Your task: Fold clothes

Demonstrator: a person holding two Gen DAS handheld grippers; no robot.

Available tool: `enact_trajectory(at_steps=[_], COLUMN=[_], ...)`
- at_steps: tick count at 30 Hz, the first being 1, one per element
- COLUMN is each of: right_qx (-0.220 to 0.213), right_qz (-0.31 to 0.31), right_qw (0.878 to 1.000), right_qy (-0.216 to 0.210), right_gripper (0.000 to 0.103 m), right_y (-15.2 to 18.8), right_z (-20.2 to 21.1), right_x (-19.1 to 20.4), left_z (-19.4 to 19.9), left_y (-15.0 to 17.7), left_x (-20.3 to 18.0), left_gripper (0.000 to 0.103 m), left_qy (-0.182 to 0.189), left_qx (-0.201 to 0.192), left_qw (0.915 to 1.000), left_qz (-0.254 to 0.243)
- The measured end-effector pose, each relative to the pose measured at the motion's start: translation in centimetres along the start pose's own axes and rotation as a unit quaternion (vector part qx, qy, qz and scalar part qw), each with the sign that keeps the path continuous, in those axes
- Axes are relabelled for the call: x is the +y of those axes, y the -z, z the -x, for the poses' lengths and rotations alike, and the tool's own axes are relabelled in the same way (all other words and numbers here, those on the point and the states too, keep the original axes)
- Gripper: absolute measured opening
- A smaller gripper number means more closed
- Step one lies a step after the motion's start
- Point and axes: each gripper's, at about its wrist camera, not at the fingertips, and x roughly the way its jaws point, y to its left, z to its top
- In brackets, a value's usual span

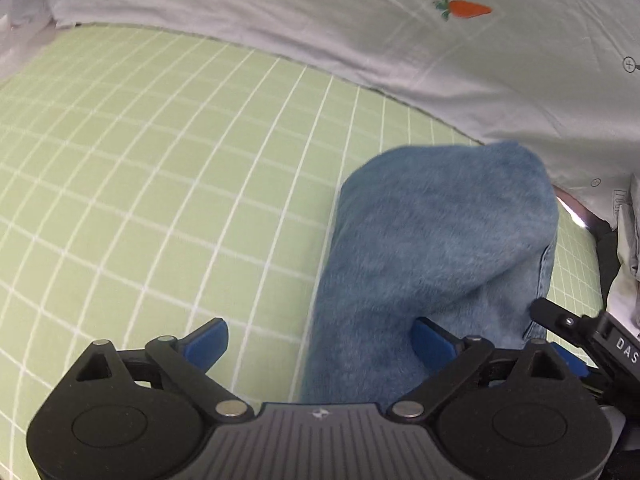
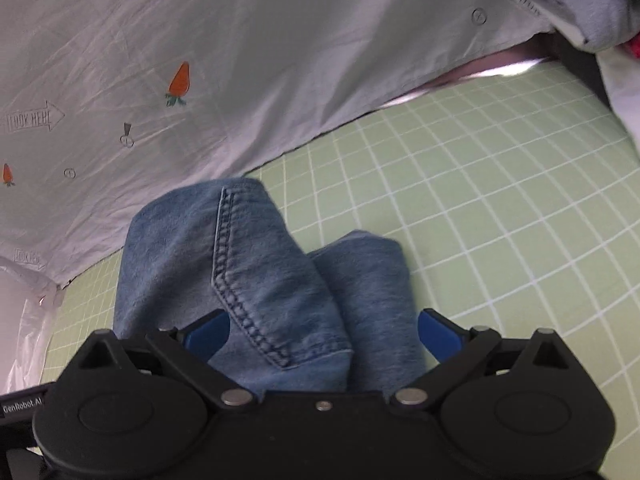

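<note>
Left wrist view: a bundle of blue denim jeans (image 1: 432,248) is seen lying on the green checked bedsheet (image 1: 160,184), close under the edge of a white carrot-print quilt (image 1: 360,28). The left gripper (image 1: 320,340) is shown with its blue pads (image 1: 210,340) spread wide apart; the right-hand pad is pressed against the denim, the other is over bare sheet, so nothing is pinched. The tip of the right gripper (image 1: 568,324) is glimpsed at the frame's right edge, beside the same cloth.

Right wrist view: the jeans (image 2: 260,280) are seen bunched between the fingers of the right gripper (image 2: 324,338), a stitched seam (image 2: 236,300) running across the upper fold and a second roll of denim lying just beside it. The blue pads (image 2: 208,336) are held well apart with cloth mounded between them, not clamped. A heap of other laundry (image 2: 592,4) is visible at the far corner of the bed.

Whether the bundle is being gathered or has just been set down cannot be settled from the pictures. Risks are judged as follows: if the fingers were closed here, several layers could be caught at once and the fold dragged askew; the thick seam could slip from the pads; the loose quilt edge could be snagged along with the denim
</note>
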Motion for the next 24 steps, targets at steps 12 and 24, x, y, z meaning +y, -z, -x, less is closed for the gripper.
enact_trajectory(at_steps=[12,24], right_qx=[-0.016,0.029], right_qz=[-0.103,-0.094], right_qw=[0.987,0.995], right_qy=[-0.121,-0.007], right_gripper=[0.022,0.086], right_y=[1.6,5.2], right_z=[3.1,3.6], right_x=[-1.8,-5.3], left_z=[1.0,-2.1], left_y=[0.2,1.0], left_x=[-2.8,-3.3], left_gripper=[0.1,0.101], left_qy=[0.013,0.04], left_qx=[-0.026,0.032], left_qw=[0.9983,0.9977], left_qz=[-0.05,-0.045])
